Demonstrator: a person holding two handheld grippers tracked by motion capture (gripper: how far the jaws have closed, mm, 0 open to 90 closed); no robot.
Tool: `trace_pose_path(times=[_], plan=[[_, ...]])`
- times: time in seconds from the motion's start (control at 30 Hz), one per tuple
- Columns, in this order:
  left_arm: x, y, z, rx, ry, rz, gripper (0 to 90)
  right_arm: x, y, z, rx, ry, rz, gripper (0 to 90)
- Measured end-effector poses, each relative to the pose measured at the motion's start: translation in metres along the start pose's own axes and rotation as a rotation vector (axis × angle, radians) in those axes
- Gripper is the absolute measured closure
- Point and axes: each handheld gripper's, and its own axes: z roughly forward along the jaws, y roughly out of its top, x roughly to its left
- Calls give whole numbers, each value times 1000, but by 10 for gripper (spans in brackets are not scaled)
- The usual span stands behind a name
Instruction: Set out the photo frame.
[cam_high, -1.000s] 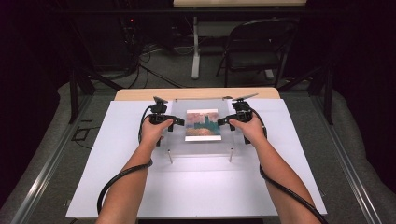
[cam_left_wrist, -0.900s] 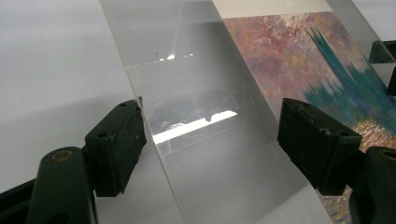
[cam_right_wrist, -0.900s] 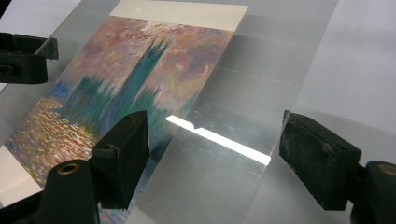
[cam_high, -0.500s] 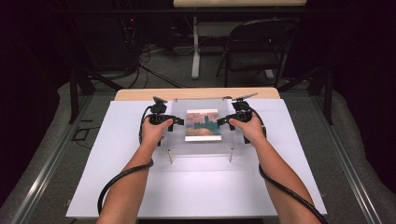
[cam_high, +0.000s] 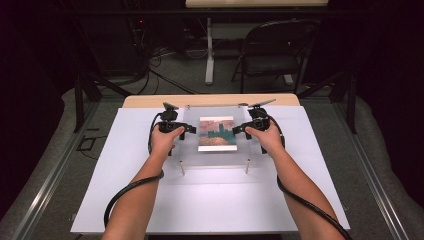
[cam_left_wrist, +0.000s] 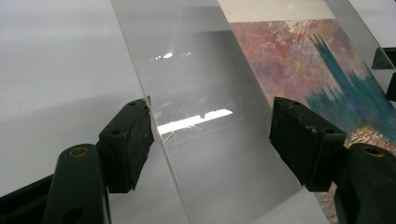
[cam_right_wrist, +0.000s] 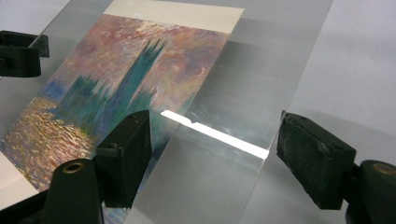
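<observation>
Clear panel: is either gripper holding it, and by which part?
Nothing is held. The left gripper and right gripper straddle the clear panel's side edges, jaws apart; the left's have just been closing.

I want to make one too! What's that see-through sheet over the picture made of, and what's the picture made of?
The clear sheet looks like glossy acrylic or glass: transparent, showing bright glare and fine scratches. The picture seems a matte paper print with a white border.

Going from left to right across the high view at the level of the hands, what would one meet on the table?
Left gripper → picture under the clear acrylic sheet → right gripper, all on the white table top.
</observation>
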Motion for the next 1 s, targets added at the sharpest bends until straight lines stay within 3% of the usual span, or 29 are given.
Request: trace_pose_path(times=[0.53, 1.0], plan=[[-5, -1, -14, -36, -2, 23, 354, 9, 2, -12, -10, -16, -54, 264], [-19, -5, -44, -95, 6, 66, 445, 28, -1, -39, -46, -65, -169, 301]])
